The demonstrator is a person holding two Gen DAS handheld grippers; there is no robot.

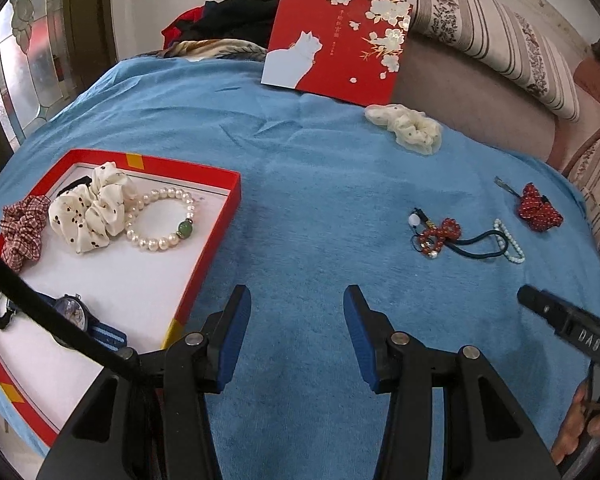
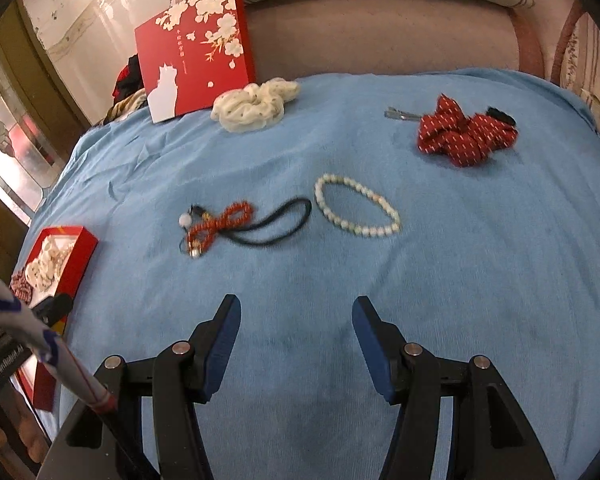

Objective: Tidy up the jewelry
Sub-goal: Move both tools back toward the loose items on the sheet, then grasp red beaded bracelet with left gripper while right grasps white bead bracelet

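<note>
A red tray box (image 1: 216, 236) lies at the left on the blue cloth, also in the right wrist view (image 2: 80, 258). It holds a pearl bracelet (image 1: 160, 220), a cream dotted scrunchie (image 1: 88, 216), a red check scrunchie (image 1: 22, 232) and a watch (image 1: 76, 316). On the cloth lie a red bead hair tie (image 2: 224, 224), a pale bead bracelet (image 2: 356, 210), a red bow clip (image 2: 460, 136) and a cream scrunchie (image 2: 252, 106). My left gripper (image 1: 296, 300) is open and empty beside the tray. My right gripper (image 2: 296, 312) is open and empty, short of the bracelet.
The red box lid (image 1: 336, 40) with a white cat leans on the sofa back (image 2: 380, 32) at the far edge. Dark clothes (image 1: 228, 20) are piled behind it. Striped cushions (image 1: 500, 32) line the back and right. The right gripper's body (image 1: 568, 328) shows at the right edge.
</note>
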